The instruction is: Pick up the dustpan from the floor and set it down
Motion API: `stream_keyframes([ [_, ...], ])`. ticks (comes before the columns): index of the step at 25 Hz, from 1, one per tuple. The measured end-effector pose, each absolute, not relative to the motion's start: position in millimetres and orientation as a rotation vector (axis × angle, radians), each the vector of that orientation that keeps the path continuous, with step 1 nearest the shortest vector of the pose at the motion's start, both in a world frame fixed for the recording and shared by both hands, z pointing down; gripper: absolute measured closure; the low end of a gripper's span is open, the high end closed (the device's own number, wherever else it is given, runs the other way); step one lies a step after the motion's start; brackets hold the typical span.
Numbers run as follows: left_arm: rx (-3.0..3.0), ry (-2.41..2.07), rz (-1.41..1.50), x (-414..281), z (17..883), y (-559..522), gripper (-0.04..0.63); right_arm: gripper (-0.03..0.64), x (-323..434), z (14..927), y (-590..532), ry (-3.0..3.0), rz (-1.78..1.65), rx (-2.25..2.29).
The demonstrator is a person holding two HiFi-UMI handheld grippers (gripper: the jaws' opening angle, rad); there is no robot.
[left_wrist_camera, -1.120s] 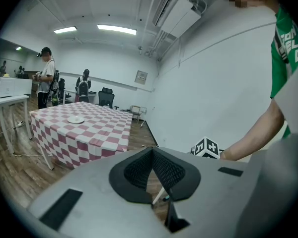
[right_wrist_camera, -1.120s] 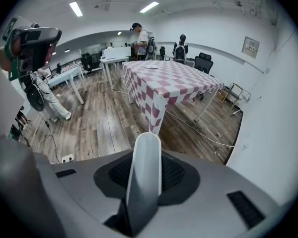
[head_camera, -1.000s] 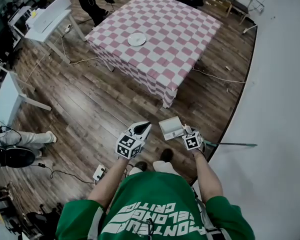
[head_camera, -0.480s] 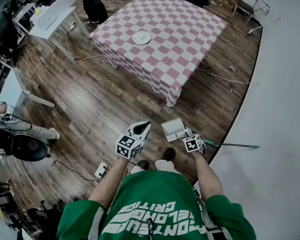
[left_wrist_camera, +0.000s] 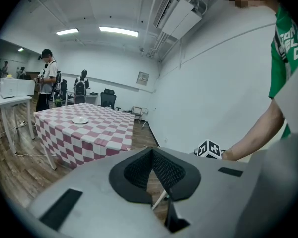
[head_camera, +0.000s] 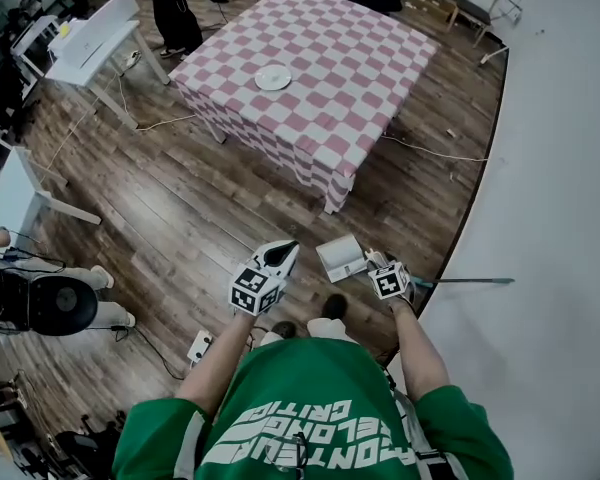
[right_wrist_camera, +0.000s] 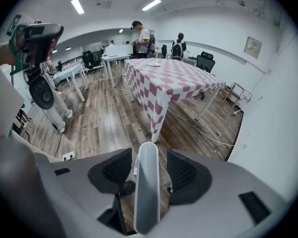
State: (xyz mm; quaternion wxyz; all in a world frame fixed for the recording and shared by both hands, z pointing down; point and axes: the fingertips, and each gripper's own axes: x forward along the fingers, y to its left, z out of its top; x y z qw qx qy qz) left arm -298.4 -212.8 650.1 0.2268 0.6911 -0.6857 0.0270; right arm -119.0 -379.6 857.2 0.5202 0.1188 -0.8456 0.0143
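Note:
The white-grey dustpan (head_camera: 340, 256) sits low over the wood floor just ahead of my feet. Its upright pale handle (right_wrist_camera: 147, 192) stands between the pads of my right gripper (right_wrist_camera: 149, 157), with a gap showing on each side. These jaws have just been opening and now stand open around the handle, not pressing it. In the head view the right gripper (head_camera: 378, 266) is right beside the pan. My left gripper (head_camera: 283, 255) hovers to the pan's left, apart from it. Its tips meet (left_wrist_camera: 152, 152) with nothing between them.
A thin stick (head_camera: 460, 282) lies on the floor along the white wall (head_camera: 560, 218) at the right. A checked table (head_camera: 320, 68) with a plate (head_camera: 273, 77) stands ahead. A power strip (head_camera: 200, 346) and cables lie at the left, near a seated person's legs (head_camera: 80, 278).
In the head view both grippers and the dustpan keep their places. The camera has shifted slightly, and the seated person at the left has moved their legs.

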Motion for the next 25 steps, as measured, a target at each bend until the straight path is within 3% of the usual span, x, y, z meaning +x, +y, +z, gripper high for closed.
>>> stream_keyframes([
  [17, 2.123, -1.721, 0.033, -272, 639, -135, 0.592, 0.414, -42, 713, -294, -2.305, 0.090, 0.825],
  [21, 2.164, -1.672, 0.033, -255, 639, -116, 0.592, 0.568, -23, 673, -262, -2.356, 0.087, 0.951],
  [25, 2.174, -1.653, -0.001, -237, 637, -100, 0.592, 0.609, -4, 658, -231, -2.372, 0.106, 0.976],
])
